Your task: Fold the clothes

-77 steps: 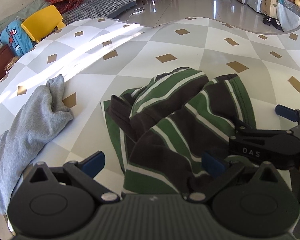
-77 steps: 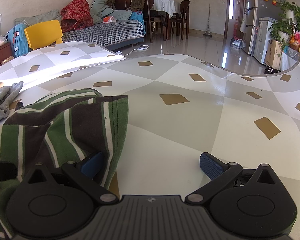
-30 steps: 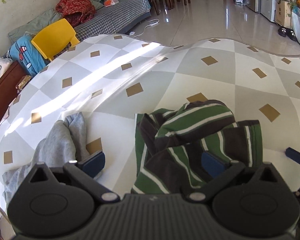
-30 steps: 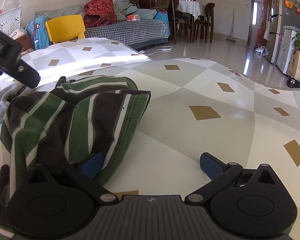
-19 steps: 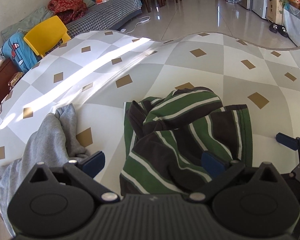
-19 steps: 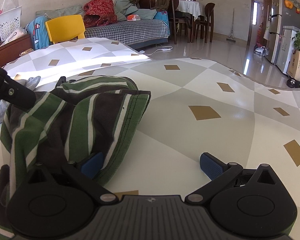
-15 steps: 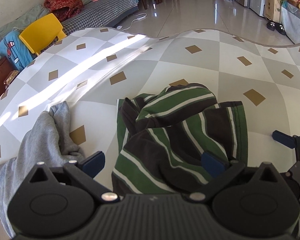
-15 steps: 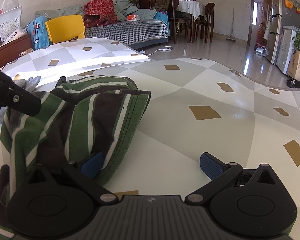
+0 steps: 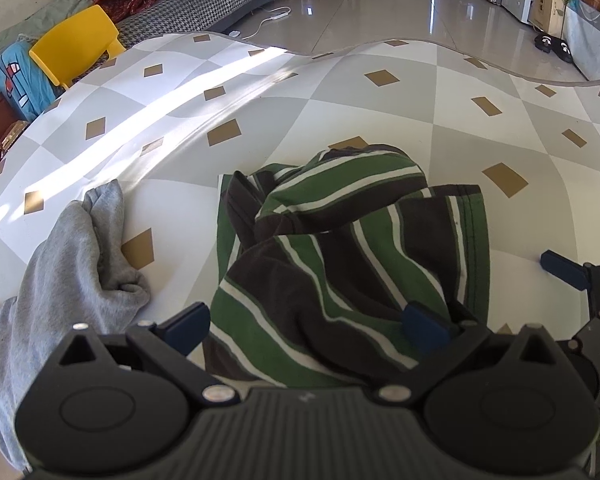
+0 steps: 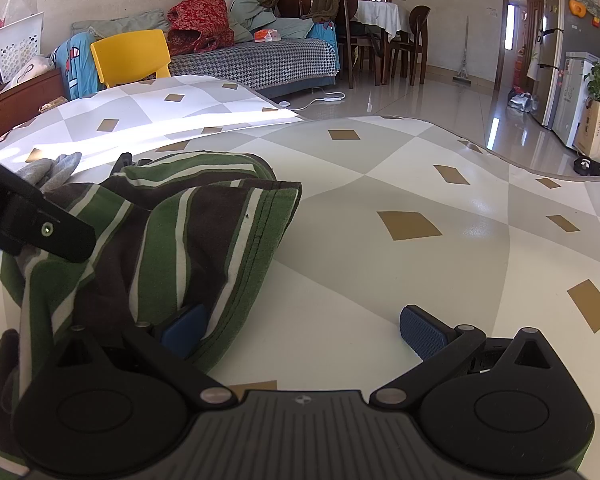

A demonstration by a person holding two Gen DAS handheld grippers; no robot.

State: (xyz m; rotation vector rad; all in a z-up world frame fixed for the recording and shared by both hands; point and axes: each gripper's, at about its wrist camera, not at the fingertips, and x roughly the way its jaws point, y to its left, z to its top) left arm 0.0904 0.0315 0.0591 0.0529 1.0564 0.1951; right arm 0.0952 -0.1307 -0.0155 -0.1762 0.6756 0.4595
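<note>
A crumpled green, brown and white striped shirt [image 9: 340, 248] lies on the diamond-patterned tablecloth [image 9: 380, 128]. My left gripper [image 9: 306, 326] hovers open over the shirt's near edge, one finger on each side of a fold. In the right wrist view the shirt [image 10: 160, 232] fills the left half. My right gripper [image 10: 302, 330] is open and low on the table, its left fingertip [image 10: 184, 330] tucked under the shirt's green hem, its right fingertip over bare cloth. The left gripper's body [image 10: 32, 228] crosses above the shirt there.
A grey sweatshirt [image 9: 68, 264] lies bunched left of the shirt, running off the table's near left side. The table's curved far edge [image 9: 420, 40] drops to a shiny floor. A yellow chair [image 9: 76, 48] and a sofa [image 10: 252, 60] stand beyond.
My left gripper has come down and forward over the striped shirt, and its body now reaches further into the right wrist view. The right gripper and the shirt have stayed still.
</note>
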